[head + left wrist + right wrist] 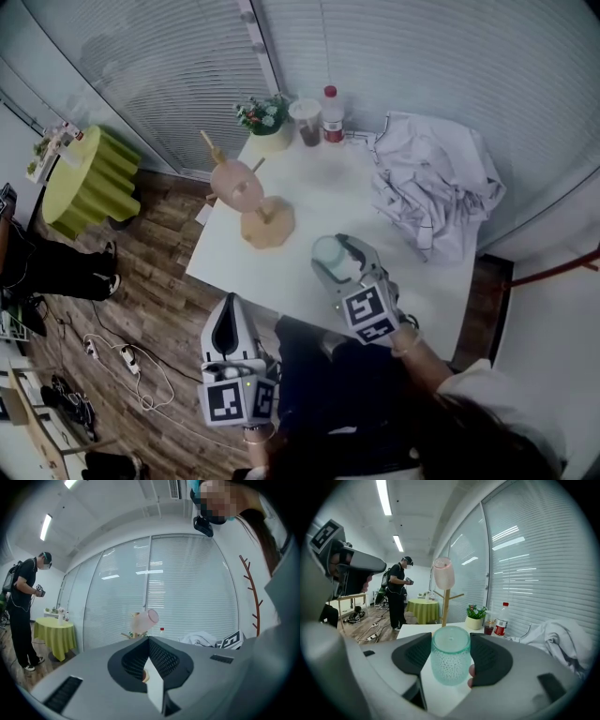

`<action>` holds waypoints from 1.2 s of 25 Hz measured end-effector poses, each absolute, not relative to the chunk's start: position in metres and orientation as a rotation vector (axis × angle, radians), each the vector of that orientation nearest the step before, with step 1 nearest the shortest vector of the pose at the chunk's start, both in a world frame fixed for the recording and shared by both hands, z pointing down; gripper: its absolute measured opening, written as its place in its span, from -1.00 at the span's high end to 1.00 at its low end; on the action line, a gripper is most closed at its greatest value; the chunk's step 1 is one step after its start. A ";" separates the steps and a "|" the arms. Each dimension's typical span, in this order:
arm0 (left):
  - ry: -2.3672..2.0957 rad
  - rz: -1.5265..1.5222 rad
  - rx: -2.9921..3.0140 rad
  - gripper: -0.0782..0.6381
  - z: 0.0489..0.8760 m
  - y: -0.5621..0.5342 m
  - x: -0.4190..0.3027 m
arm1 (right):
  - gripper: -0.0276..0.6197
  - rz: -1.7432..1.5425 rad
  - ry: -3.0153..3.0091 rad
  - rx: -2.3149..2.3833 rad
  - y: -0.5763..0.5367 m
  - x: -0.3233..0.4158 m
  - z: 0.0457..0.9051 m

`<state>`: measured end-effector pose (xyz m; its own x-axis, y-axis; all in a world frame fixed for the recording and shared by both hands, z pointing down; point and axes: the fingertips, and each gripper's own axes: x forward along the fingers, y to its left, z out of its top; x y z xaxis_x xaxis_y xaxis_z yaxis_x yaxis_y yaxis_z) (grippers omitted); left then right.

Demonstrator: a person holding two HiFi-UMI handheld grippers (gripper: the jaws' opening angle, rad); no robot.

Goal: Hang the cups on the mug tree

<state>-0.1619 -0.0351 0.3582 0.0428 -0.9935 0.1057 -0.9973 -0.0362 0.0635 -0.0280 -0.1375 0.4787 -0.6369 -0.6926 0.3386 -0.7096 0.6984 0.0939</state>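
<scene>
A wooden mug tree (265, 221) stands at the left of the white table (412, 281), with a pink cup (233, 177) hanging on one of its pegs. My right gripper (330, 255) is shut on a teal dotted glass cup (450, 663), held bottom-up between the jaws over the table's front part. In the right gripper view the mug tree (446, 604) with the pink cup (443, 573) rises straight ahead. My left gripper (225, 317) hangs off the table's front-left edge with its jaws together and nothing in them, and the pink cup (145, 620) shows beyond it.
At the table's back stand a potted plant (265, 117), a cup of dark drink (307, 122) and a red-capped bottle (332, 114). A crumpled white cloth (436, 183) covers the right side. A green-draped round table (89, 178) and a standing person (398, 592) are to the left.
</scene>
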 end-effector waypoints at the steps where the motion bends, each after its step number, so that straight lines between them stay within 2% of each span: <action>1: -2.087 0.052 2.181 0.78 0.360 -0.035 -0.162 | 0.09 0.063 -2.564 1.100 -0.137 -0.030 0.476; 30: -2.005 0.046 2.291 0.78 0.360 -0.057 -0.169 | 0.09 -0.020 -2.721 1.131 -0.141 -0.077 0.423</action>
<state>-0.1690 -0.0573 0.3604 0.1341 -0.9872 0.0865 -0.9901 -0.1299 0.0529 -0.0767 -0.1408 0.4228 -0.6891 -0.7036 0.1737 -0.7009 0.7079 0.0870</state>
